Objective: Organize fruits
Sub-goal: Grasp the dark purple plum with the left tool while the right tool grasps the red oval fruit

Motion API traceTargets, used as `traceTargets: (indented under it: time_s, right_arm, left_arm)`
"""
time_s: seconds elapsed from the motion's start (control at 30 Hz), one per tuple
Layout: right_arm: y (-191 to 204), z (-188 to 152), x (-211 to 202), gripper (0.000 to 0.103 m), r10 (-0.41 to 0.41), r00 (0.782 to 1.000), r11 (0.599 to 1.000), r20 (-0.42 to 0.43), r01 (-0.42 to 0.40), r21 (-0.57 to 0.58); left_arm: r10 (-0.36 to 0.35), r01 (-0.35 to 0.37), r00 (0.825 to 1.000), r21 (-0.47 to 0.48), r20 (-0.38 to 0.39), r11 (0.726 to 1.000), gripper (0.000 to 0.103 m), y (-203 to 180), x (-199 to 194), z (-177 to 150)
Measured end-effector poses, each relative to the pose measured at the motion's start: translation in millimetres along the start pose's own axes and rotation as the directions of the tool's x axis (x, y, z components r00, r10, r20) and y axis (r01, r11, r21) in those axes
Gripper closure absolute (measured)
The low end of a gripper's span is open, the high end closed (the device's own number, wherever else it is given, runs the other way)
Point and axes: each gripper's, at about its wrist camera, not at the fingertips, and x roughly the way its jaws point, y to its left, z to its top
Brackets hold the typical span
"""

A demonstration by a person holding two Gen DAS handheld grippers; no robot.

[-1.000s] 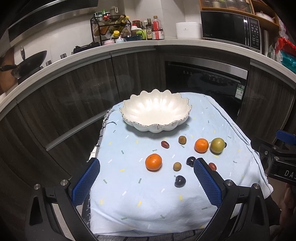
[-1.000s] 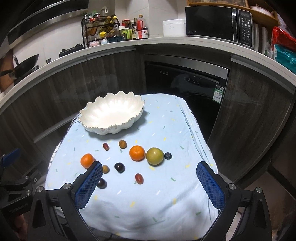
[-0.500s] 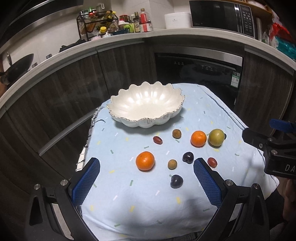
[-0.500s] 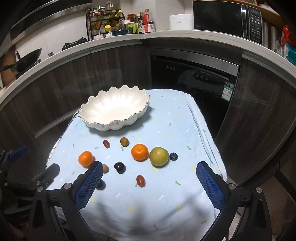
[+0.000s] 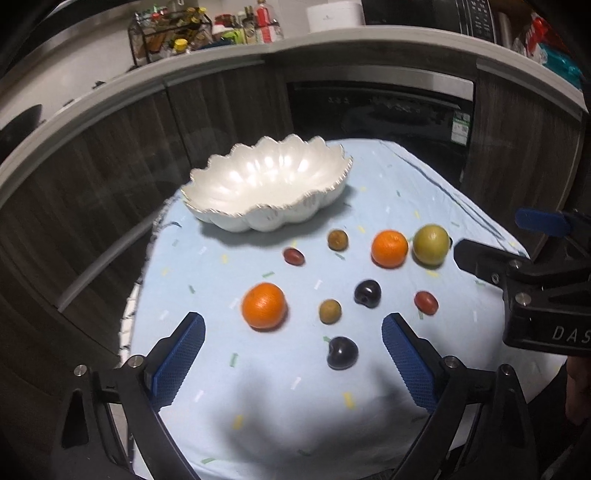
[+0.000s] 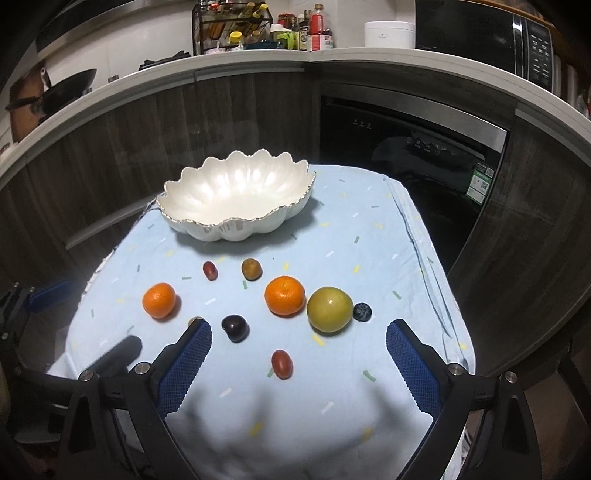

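Note:
An empty white scalloped bowl (image 5: 269, 184) (image 6: 236, 195) stands at the back of a light blue cloth. In front of it lie two oranges (image 5: 264, 305) (image 5: 389, 248), a green round fruit (image 5: 431, 240), two dark plums (image 5: 367, 292) (image 5: 342, 352), two small brown fruits (image 5: 337, 240) (image 5: 330, 311), two red grape tomatoes (image 5: 294, 256) (image 5: 426, 302) and a blueberry (image 6: 362, 312). My left gripper (image 5: 293, 356) is open and empty, low over the cloth's front, near the left orange. My right gripper (image 6: 299, 363) is open and empty, with a red tomato (image 6: 282, 364) between its fingers' line.
The cloth (image 6: 369, 229) covers a small table with drops on all sides. Dark cabinets and an oven (image 6: 413, 147) stand behind. The counter holds a bottle rack (image 6: 232, 26), a white pot and a microwave. The right gripper's body (image 5: 535, 291) shows at right in the left view.
Both grippers have moved forward and lower toward the fruits, which look larger now. The fruits and bowl have not moved. Both stay open.

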Motion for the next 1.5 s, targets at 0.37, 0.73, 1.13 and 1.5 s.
traceTargets:
  time_s: [0.37,0.73,1.13,1.5]
  right_arm:
    - [-3,-15,37,0.038,0.042,0.996,0.999,-0.084,-0.042,0.002]
    - [3,-29,58,0.049,0.039,0.99,0.999,-0.138,-0.044,-0.031]
    - [5,-35,76,0.056,0.059,0.981,0.997,-0.185,-0.066,-0.033]
    - [9,-38,87,0.063,0.064,0.975,0.996,-0.213,-0.075,-0.045]
  left_arm:
    - [-0.047,0.05,0.997,0.041,-0.064,0.998,0.021,-17,31,-16]
    - [-0.085,0.087,0.987,0.011,-0.14,0.996,0.042,-19,58,-27]
    - [-0.134,0.136,0.979,0.003,-0.152,0.991,0.048,-23,66,-31]
    - [-0.163,0.165,0.973,-0.002,-0.166,0.986,0.063,-23,70,-31]
